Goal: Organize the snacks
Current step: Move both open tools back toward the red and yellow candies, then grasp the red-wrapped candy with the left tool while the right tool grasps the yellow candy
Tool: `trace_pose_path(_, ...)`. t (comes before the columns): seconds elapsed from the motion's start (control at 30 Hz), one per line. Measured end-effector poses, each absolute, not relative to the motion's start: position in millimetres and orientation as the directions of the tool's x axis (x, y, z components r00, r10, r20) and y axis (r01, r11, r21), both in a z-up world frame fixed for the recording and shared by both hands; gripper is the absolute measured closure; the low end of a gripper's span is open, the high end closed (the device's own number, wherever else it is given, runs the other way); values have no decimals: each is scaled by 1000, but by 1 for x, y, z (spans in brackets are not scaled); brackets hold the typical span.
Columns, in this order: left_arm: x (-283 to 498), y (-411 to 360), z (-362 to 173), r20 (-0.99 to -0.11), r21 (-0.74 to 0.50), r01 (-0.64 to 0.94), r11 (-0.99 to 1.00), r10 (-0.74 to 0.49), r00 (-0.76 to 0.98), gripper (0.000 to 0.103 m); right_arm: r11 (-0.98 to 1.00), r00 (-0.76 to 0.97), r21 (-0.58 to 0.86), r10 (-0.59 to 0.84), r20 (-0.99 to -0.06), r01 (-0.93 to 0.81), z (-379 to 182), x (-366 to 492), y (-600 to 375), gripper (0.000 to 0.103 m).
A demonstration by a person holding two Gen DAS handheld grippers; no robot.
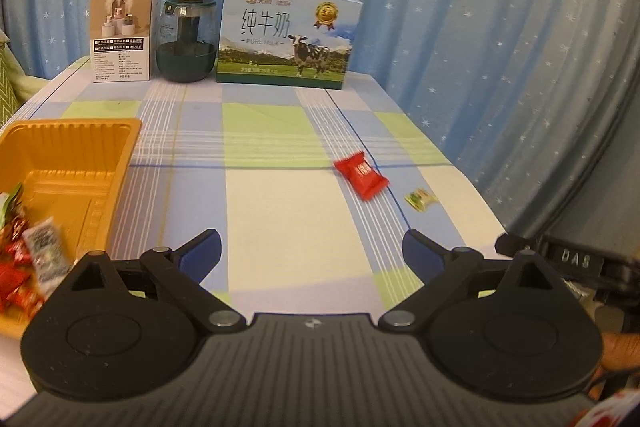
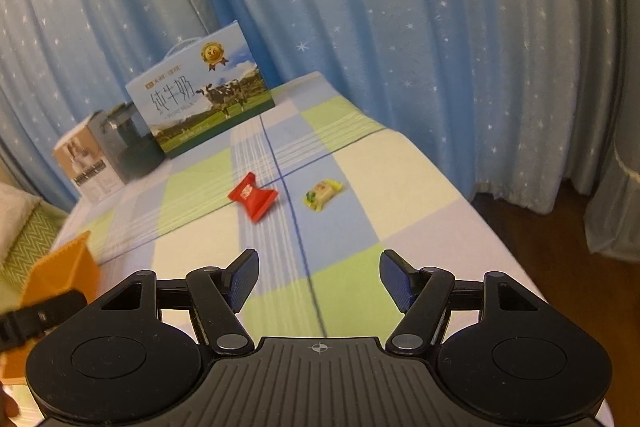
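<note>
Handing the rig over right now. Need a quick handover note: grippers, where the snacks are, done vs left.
Left gripper: open, empty.
Right gripper: open, empty.
Orange tray sits at the table's left edge, with several wrapped snacks already piled at its near end.
Left to do: red candy and yellow-green candy lie loose on the checked tablecloth, apart from each other, ahead of both grippers. Move both into the tray.

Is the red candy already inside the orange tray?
No, the red candy lies on the checked tablecloth, well right of the orange tray.
</note>
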State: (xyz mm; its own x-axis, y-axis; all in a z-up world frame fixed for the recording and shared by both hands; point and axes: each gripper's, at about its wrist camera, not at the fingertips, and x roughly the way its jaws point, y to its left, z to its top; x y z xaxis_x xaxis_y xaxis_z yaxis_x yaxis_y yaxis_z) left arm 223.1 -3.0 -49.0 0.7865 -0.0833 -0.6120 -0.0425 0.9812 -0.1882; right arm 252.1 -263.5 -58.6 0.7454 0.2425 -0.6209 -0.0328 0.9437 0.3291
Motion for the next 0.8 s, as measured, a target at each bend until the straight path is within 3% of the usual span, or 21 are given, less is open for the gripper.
trace_pose_path(0.47, 318, -7, -88, -631, -182, -59, 982, -71, 773, 7, 934, 726, 357, 263, -636, -26, -106, 350, -249, 37)
trace_pose_path(0.6, 334, -4, -98, -637, -188, -65, 980, -71, 768, 7, 937, 712, 348, 266, -650, -33, -120, 373, -241, 49)
trace_pose_path(0.8, 349, 3, -113, -635, -220, -82, 972, -79, 768, 7, 947, 717, 321, 239, -655, -22, -137, 398, -232, 58)
